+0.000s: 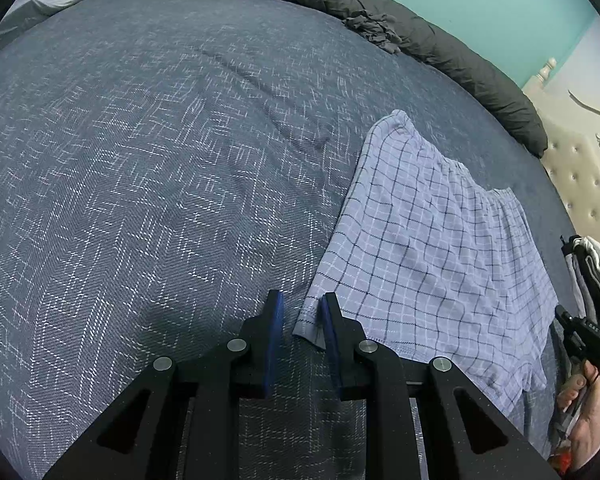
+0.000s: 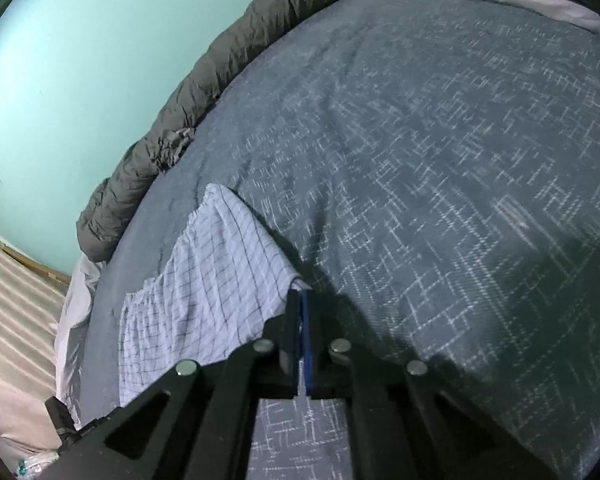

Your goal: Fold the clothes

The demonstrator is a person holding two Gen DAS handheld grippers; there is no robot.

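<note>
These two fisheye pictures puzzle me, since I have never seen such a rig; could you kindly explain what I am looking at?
A person holds a two-finger tool in each hand, each carrying a camera looking along its fingers. The left view shows the left tool open at a corner of checked shorts spread on a blue patterned bedspread. The right view shows the right tool shut on the shorts' edge. A rolled grey duvet lies along the wall, and the other hand shows at the left view's edge.

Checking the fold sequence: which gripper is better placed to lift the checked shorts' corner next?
Left. The left gripper is open at the checked shorts corner; the right gripper looks shut, maybe pinching their edge.
</note>
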